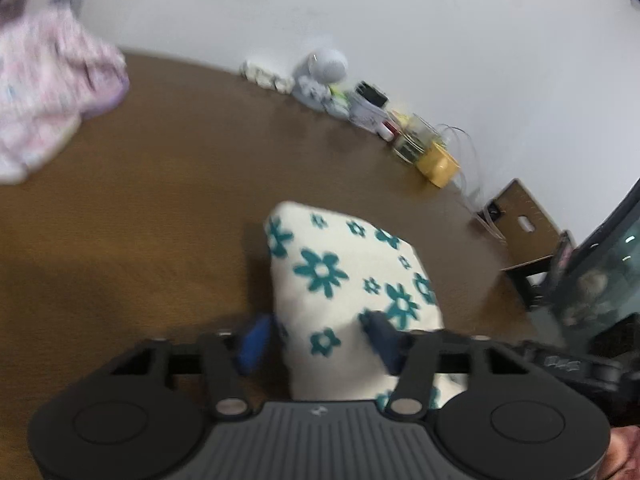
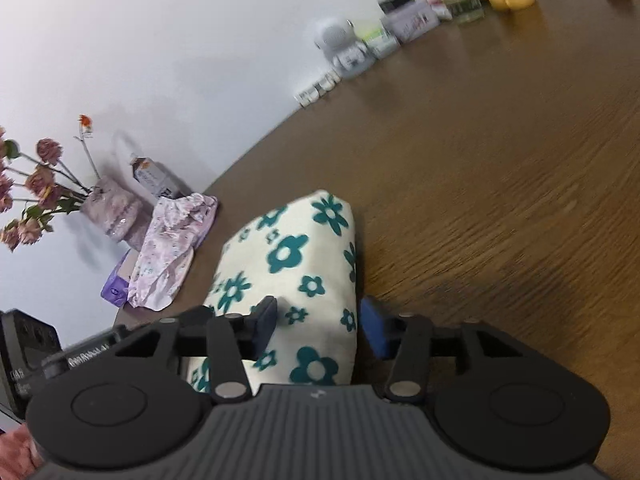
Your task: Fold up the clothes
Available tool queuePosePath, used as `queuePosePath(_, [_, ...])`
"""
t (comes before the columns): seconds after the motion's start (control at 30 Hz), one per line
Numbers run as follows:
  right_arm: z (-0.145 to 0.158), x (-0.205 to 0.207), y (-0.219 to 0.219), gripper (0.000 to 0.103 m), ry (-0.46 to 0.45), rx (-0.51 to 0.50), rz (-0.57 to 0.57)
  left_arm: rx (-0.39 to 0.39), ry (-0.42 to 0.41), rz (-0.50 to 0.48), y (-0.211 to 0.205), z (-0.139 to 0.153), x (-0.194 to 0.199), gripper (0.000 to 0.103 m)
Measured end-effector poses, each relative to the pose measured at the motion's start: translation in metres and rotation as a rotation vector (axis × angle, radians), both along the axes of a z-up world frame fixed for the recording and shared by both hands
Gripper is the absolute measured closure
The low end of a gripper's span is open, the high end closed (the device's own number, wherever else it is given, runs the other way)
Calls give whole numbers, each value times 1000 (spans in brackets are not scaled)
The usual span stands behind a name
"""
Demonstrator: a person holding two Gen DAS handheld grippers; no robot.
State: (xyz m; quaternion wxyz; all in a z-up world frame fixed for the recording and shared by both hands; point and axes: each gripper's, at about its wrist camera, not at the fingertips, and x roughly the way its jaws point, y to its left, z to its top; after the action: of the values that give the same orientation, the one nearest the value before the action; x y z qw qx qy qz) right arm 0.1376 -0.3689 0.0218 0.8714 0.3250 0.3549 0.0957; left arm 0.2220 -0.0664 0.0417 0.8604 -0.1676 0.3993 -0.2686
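A folded white cloth with teal flowers (image 1: 340,276) lies on the brown wooden table (image 1: 140,208). In the left wrist view my left gripper (image 1: 318,338) straddles its near end; one blue pad (image 1: 256,340) touches the cloth's left edge and the other digs into its top on the right. In the right wrist view the same cloth (image 2: 296,256) sits between the pads of my right gripper (image 2: 320,326): the left one lies against the fabric and the right one (image 2: 374,332) hugs its right edge. Both grippers look shut on the cloth.
A crumpled pink garment (image 1: 48,100) (image 2: 168,248) lies at the table's far left. Along the wall stand a white round device (image 1: 324,68), small boxes, glasses and a yellow mug (image 1: 438,166). A vase of dried flowers (image 2: 40,188) and a bottle (image 2: 156,178) stand behind the pink garment.
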Motion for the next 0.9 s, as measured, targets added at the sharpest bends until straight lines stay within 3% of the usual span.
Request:
queuePosePath(0.07, [1, -1, -1, 76, -11, -4, 11, -5, -18, 0, 2, 6, -2, 57])
queuePosePath(0.17, [8, 6, -6, 64, -38, 3, -12, 7, -45, 25, 0, 13, 3, 45])
queuePosePath(0.2, [9, 10, -8, 64, -45, 3, -25, 15, -48, 23, -2, 12, 6, 55])
queuePosePath(0.23, [7, 17, -8, 67, -39, 8, -17, 24, -43, 5, -6, 9, 9, 63])
queuePosePath(0.27, [4, 23, -8, 83, -30, 14, -6, 34, -42, -4, -8, 7, 10, 63])
queuePosePath(0.37, [2, 29, -8, 83, -25, 20, 15, 10, -55, -5, -1, 13, 8, 67])
queuePosePath(0.4, [3, 29, -11, 81, -33, 27, 12, -3, -56, 6, 2, 15, 9, 58])
queuePosePath(0.47, [5, 30, -17, 57, -42, 41, -6, 17, -40, 47, 2, 13, 16, 38])
queuePosePath(0.53, [2, 39, -19, 59, -22, 46, -22, 28, -14, 38, -3, 3, 22, 58])
queuePosePath(0.57, [-1, 44, -16, 72, -13, 50, -5, 0, 1, 21, -4, 0, 23, 72])
queuePosePath(0.6, [-2, 46, -14, 78, -9, 38, 8, -19, 6, 12, -3, -2, 24, 72])
queuePosePath(0.67, [-3, 47, -10, 80, -17, 15, 29, -35, -14, 17, 1, 3, 23, 72])
queuePosePath(0.73, [0, 48, -16, 77, -34, 39, 33, -41, -22, 54, 5, 6, 29, 52])
queuePosePath(0.77, [1, 52, -19, 69, -35, 49, 23, -35, -13, 66, 4, 5, 34, 32])
queuePosePath(0.83, [-1, 64, -21, 64, -29, 49, -7, -30, 14, 62, -2, 0, 46, 37])
queuePosePath(0.87, [-4, 73, -19, 67, -20, 48, -2, -28, 27, 60, -4, -2, 51, 62])
queuePosePath(0.9, [-7, 78, -17, 75, -6, 55, 6, -32, 39, 53, -6, -4, 55, 75])
